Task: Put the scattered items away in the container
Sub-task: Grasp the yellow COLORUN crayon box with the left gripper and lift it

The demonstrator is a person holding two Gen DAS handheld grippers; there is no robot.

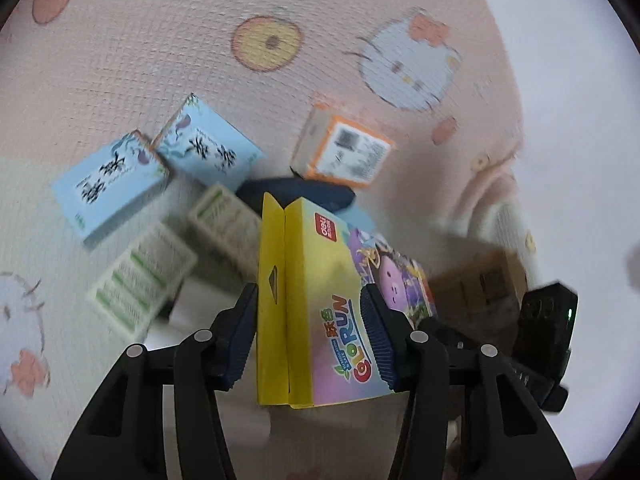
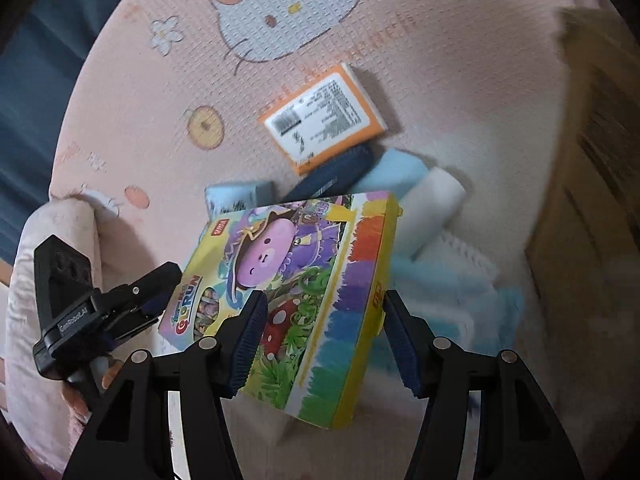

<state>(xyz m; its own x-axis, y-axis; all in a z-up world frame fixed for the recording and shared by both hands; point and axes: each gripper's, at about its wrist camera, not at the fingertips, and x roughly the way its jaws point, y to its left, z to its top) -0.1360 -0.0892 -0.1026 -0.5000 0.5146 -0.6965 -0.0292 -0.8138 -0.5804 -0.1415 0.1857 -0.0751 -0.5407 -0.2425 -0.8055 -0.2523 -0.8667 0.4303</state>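
A colourful crayon box (image 1: 320,280) with a yellow edge and a purple cartoon front hangs above the pink mat, held from both ends. My left gripper (image 1: 312,336) is shut on it, one pad on the yellow flap and the other on the printed face. My right gripper (image 2: 320,340) is shut on the crayon box (image 2: 304,280) as well, one pad on the picture and one on the yellow side. The left gripper (image 2: 164,288) shows in the right wrist view at the box's left end. A brown cardboard container (image 2: 592,168) stands at the right.
On the cartoon-cat mat (image 1: 160,60) lie two light blue boxes (image 1: 112,184) (image 1: 208,144), an orange-edged white box (image 1: 344,148), a dark blue item (image 1: 296,194) and two white-and-green packs (image 1: 140,280) (image 1: 228,220). White and blue cloth (image 2: 452,272) lies by the container.
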